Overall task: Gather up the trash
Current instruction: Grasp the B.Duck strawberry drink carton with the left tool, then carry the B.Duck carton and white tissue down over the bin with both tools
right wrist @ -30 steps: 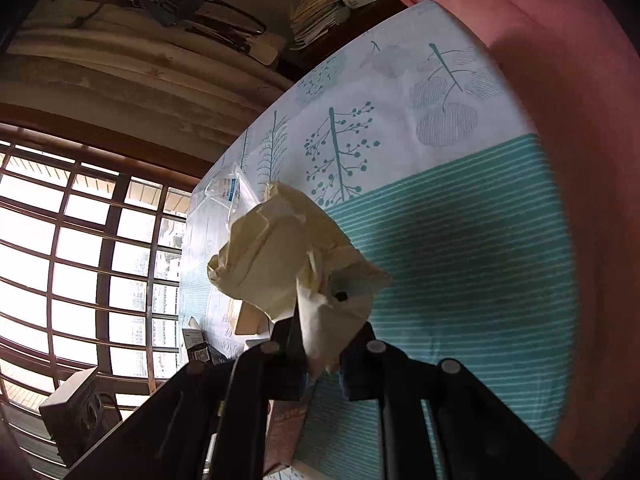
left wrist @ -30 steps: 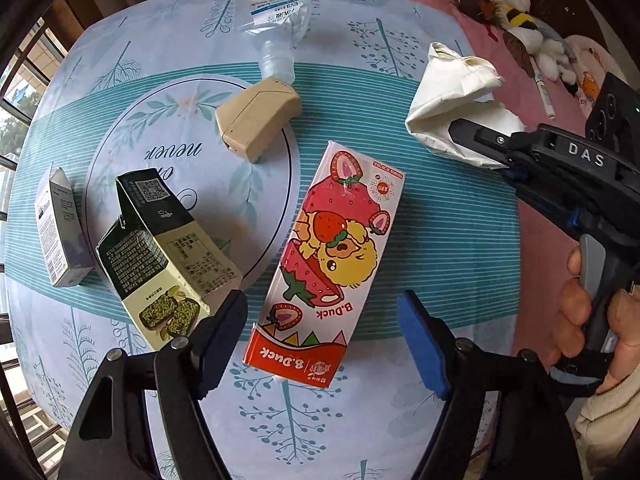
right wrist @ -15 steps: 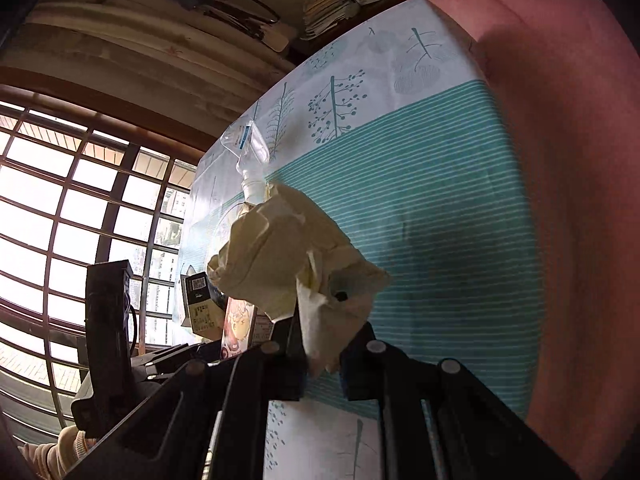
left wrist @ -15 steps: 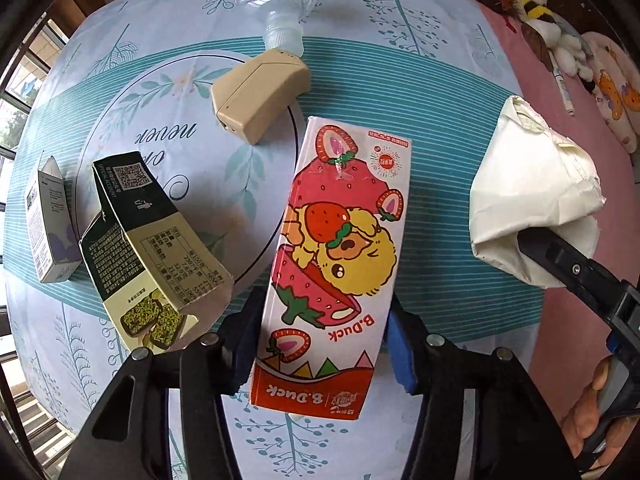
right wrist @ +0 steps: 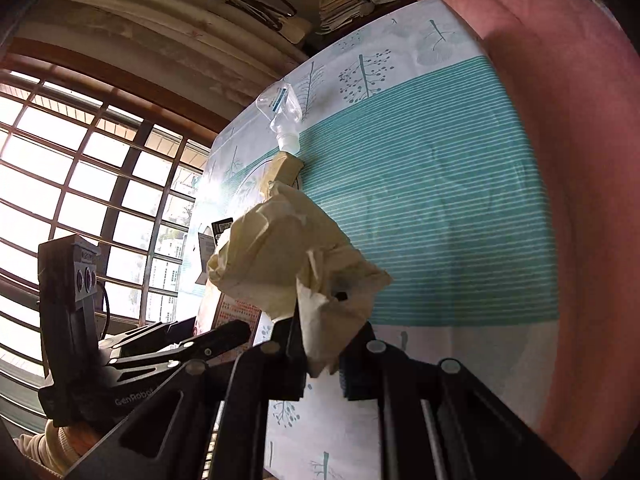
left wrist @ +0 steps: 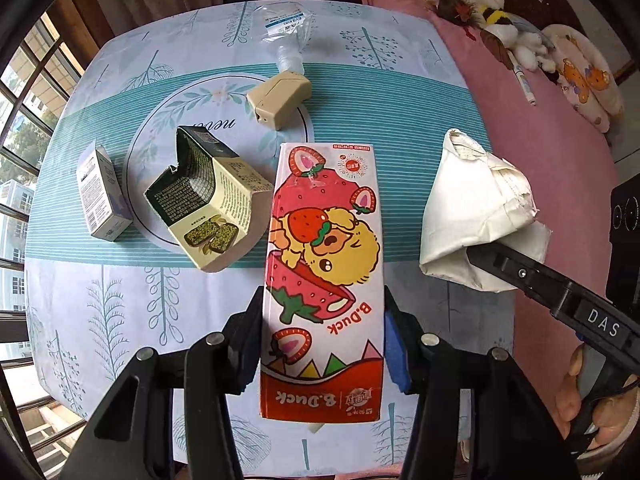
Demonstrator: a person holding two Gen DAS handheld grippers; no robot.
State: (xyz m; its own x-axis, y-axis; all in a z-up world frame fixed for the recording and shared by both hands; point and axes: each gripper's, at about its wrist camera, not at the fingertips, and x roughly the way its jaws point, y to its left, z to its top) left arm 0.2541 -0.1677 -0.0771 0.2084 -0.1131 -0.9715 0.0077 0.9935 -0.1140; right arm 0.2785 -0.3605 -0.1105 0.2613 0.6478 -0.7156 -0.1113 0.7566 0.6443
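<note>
A pink and red B.Duck strawberry carton (left wrist: 324, 240) hangs lengthwise between the blue pads of my left gripper (left wrist: 323, 320). The jaws are closing and the pads press on both long sides, with the carton raised above the table. My right gripper (right wrist: 324, 332) is shut on a crumpled cream paper bag (right wrist: 280, 256). In the left wrist view that bag (left wrist: 468, 216) hangs over the table's right edge. On the table lie an opened green and cream snack box (left wrist: 204, 208), a small white box (left wrist: 100, 196), a beige box (left wrist: 280, 98) and a clear plastic bottle (left wrist: 286, 32).
A blue and teal patterned tablecloth (left wrist: 120, 320) covers the round table. A pink bed (left wrist: 540, 128) with plush toys (left wrist: 500, 28) lies to the right. A barred window (right wrist: 80, 160) is on the left. A hand (left wrist: 588, 408) holds the right gripper's handle.
My left gripper's jaws closed onto the B.Duck carton and lifted it off the table. The right gripper carried the cream paper bag nearer, toward the table's right edge.
</note>
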